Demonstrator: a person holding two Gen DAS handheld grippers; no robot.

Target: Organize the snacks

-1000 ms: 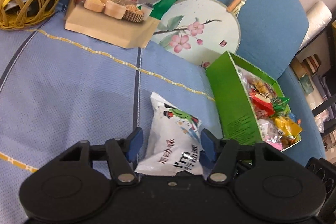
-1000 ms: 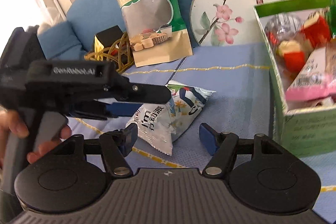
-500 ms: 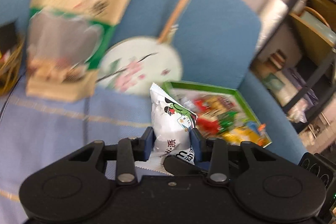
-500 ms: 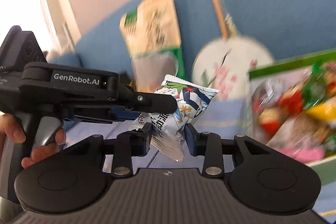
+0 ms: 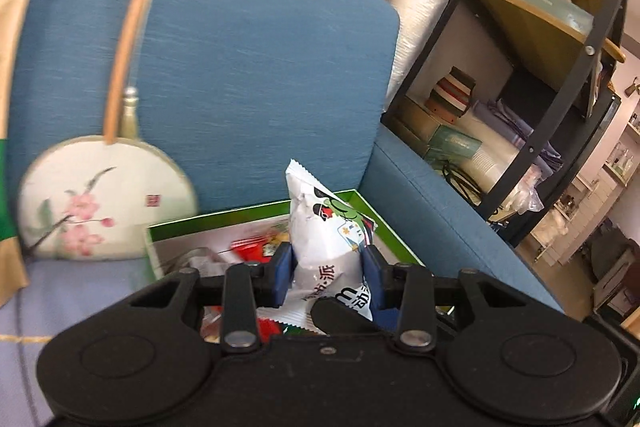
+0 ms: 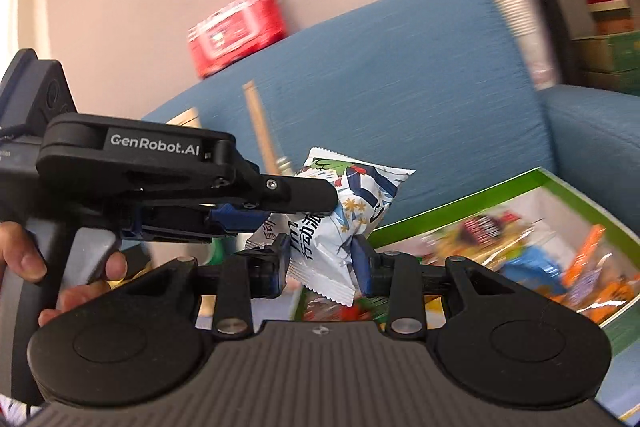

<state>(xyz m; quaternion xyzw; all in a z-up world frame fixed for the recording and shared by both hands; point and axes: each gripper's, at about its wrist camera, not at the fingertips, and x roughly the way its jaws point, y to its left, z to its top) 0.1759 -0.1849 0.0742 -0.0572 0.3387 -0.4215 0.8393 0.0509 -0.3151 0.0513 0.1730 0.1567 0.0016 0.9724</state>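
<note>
A white snack packet (image 5: 324,227) with a green cartoon print is held up off the sofa by both grippers at once. My left gripper (image 5: 327,277) is shut on its lower part, blue pads pressing both sides. In the right wrist view the same packet (image 6: 348,211) sits between the pads of my right gripper (image 6: 321,265), which is shut on it too. There the left gripper (image 6: 288,207) reaches in from the left, a hand (image 6: 24,259) on its handle. The green box (image 5: 240,217) of mixed snacks lies just below and behind the packet, its rim (image 6: 460,205) to the right.
A round painted fan (image 5: 108,199) leans on the blue sofa back (image 5: 248,67). A large grain bag (image 5: 12,67) stands at the far left. A black shelf unit (image 5: 560,67) is beside the sofa arm. A red box (image 6: 236,31) rests on top of the sofa back.
Both grippers closed on the packet lying on the seat, then lifted it and carried it rightwards to above the green box. The views swung up towards the sofa back.
</note>
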